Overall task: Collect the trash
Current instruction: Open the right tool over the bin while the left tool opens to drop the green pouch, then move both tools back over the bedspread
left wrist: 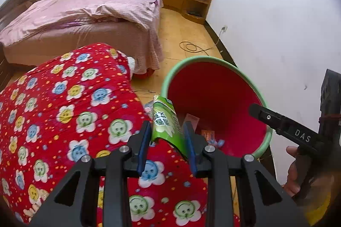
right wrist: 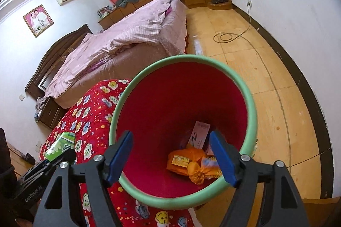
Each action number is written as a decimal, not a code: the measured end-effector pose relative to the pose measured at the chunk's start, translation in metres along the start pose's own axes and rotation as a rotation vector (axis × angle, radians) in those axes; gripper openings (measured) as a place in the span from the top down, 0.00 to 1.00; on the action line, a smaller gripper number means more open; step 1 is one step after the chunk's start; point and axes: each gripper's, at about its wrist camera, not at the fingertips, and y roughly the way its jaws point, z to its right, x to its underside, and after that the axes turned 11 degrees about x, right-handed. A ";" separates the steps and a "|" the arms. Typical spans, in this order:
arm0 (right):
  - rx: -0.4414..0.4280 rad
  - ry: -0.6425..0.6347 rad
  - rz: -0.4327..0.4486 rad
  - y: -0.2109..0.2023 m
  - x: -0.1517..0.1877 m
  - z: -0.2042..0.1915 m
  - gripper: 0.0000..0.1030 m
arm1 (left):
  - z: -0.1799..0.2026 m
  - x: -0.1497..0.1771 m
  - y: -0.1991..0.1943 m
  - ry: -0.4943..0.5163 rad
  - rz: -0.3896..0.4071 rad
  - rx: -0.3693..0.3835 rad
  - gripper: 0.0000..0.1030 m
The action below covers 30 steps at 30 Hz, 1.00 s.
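Inside one red bin [right wrist: 170, 99], one orange bag [right wrist: 191, 165], one paper slip [right wrist: 200, 133]

both wrist views tilt down, close over the red bin [left wrist: 215, 107] [right wrist: 183, 112] and quilt [left wrist: 70, 112].

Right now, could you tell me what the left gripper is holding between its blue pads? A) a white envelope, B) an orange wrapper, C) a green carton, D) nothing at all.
C: in the left wrist view the left gripper is shut on the green carton, held beside the rim of the red bin, while the orange wrapper already lies inside.
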 end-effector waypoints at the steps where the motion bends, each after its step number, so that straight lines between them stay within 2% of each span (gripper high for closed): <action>1: 0.001 0.001 0.006 -0.002 0.000 0.002 0.26 | 0.003 0.000 0.003 0.007 -0.003 0.006 0.69; 7: 0.001 0.025 0.025 -0.008 -0.001 0.010 0.26 | 0.023 -0.001 0.023 0.067 -0.022 0.049 0.66; 13: 0.032 0.038 0.044 -0.014 0.000 0.021 0.26 | 0.036 -0.002 0.036 0.111 -0.013 0.061 0.56; 15: 0.038 0.044 0.046 -0.015 -0.001 0.025 0.26 | 0.038 -0.001 0.037 0.108 -0.013 0.050 0.49; 21: 0.034 0.054 0.045 -0.017 0.000 0.029 0.26 | 0.030 0.001 0.037 0.073 -0.031 0.034 0.49; 30: -0.002 0.034 0.050 -0.029 0.008 0.016 0.26 | 0.010 0.010 0.006 0.002 -0.004 -0.012 0.49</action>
